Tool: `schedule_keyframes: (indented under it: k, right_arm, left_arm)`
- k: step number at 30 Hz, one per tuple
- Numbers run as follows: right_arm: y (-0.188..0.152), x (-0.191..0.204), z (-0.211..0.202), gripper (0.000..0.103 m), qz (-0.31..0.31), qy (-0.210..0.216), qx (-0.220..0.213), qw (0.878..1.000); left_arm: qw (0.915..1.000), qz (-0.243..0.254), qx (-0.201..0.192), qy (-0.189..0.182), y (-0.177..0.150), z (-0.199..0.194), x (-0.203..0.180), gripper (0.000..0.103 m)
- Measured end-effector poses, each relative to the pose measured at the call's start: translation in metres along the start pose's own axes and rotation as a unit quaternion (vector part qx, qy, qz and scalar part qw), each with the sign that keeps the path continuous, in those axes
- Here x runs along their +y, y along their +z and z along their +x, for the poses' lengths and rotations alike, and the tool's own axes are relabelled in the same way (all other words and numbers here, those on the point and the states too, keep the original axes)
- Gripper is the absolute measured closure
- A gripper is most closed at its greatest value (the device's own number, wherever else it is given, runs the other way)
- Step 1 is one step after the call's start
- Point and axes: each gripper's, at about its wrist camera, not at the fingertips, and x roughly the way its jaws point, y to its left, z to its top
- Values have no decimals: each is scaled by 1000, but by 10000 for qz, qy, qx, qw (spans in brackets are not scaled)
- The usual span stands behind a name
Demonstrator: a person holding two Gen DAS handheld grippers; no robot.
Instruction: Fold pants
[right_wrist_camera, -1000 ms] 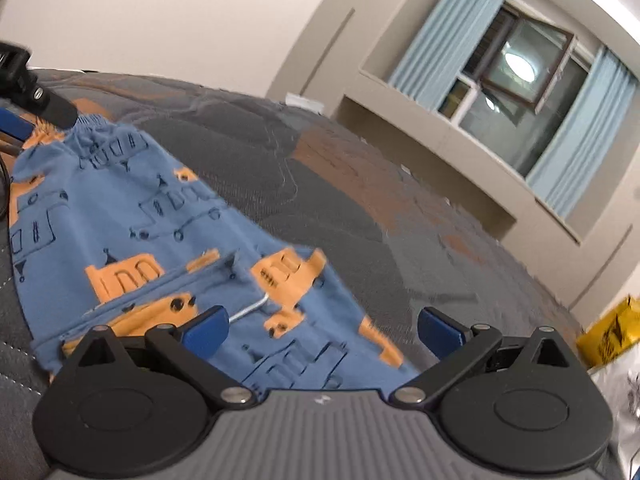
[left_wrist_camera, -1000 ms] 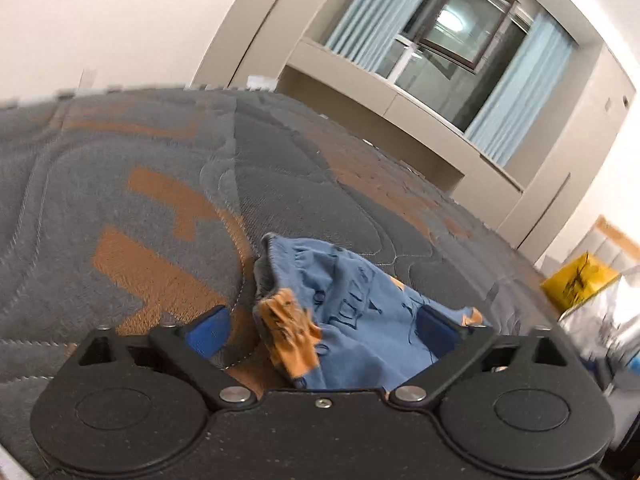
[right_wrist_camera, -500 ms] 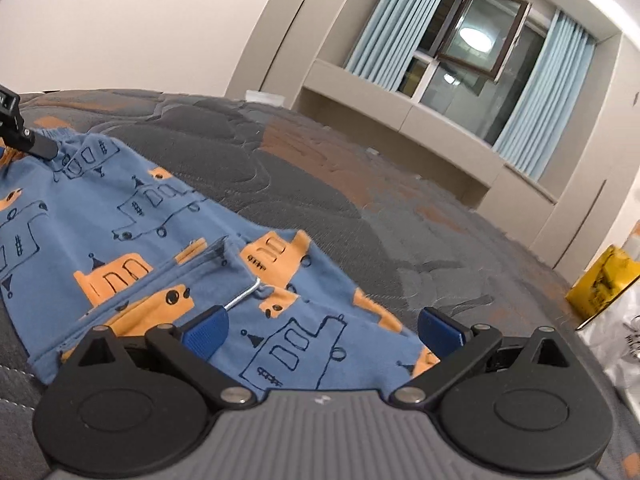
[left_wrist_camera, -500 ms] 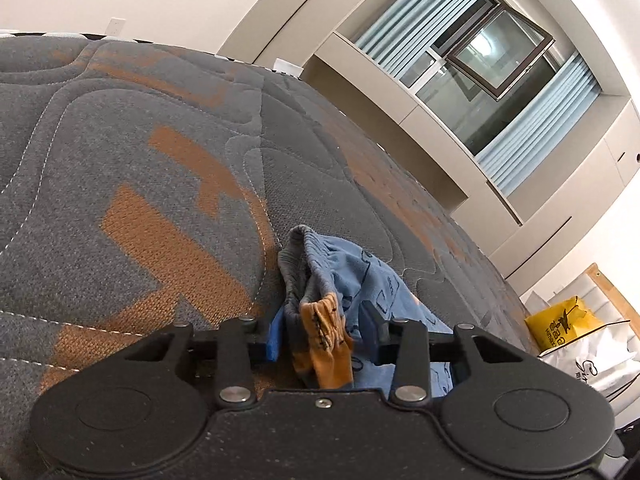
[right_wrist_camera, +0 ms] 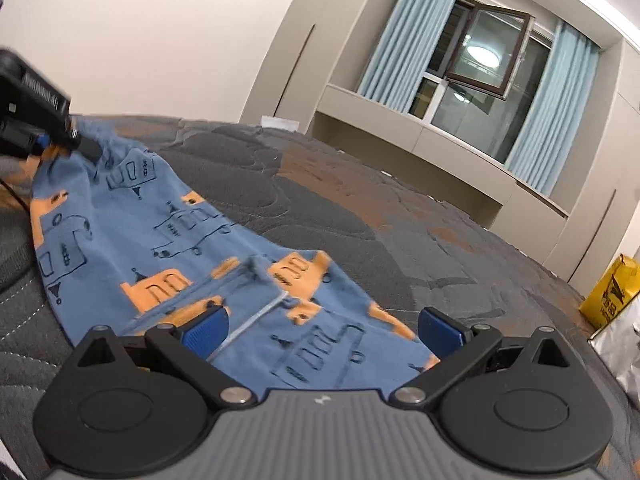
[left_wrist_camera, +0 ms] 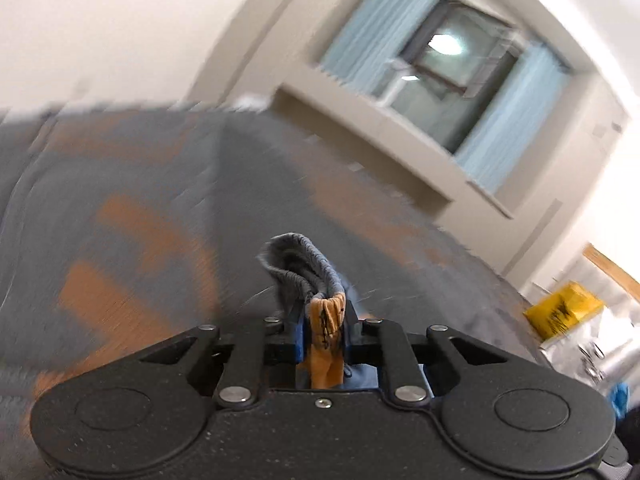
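Two tongs work one pair of blue children's pants (right_wrist_camera: 168,240) printed with orange vehicles, spread on the quilted grey-and-orange mattress (right_wrist_camera: 360,208). The left tongs (left_wrist_camera: 322,334) have just been closing and now pinch the bunched elastic waistband (left_wrist_camera: 304,272) between the blue pads, the gathered cloth standing up past the tips. In the right wrist view those tongs appear at the far left, at the garment's far end. The right tongs (right_wrist_camera: 322,332) stand wide open with nothing gripped, low over the near end, cloth lying between and under the pads. The pants' long axis runs from the right tongs away to the left tongs. Open mattress lies beyond and to the right; a yellow bag (right_wrist_camera: 610,292) sits off the bed's edge.
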Motion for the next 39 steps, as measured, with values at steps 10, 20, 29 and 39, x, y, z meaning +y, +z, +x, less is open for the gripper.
schedule_keyframes:
  k: [10,20,29,39]
  right_arm:
    - [-35,-99,-31,0,581,-627,-28,9963]
    - [-92,-186,-49,0,1117,-1009,205,9884]
    - [-96,-191,-53,0,1290,-342,71,9910]
    - [-59,-180,-40,22,2189,1821,-130,9585]
  left_arm:
    - [9670,2179,329,-1280,-25,2,-178,85]
    - [9131,3577,1438,-1325,-144,54,-244,79]
    - [9065,3932,847,-1285,-157,20,-217,19]
    - [8608,4961,126,-1128,-163,-30,-194,13]
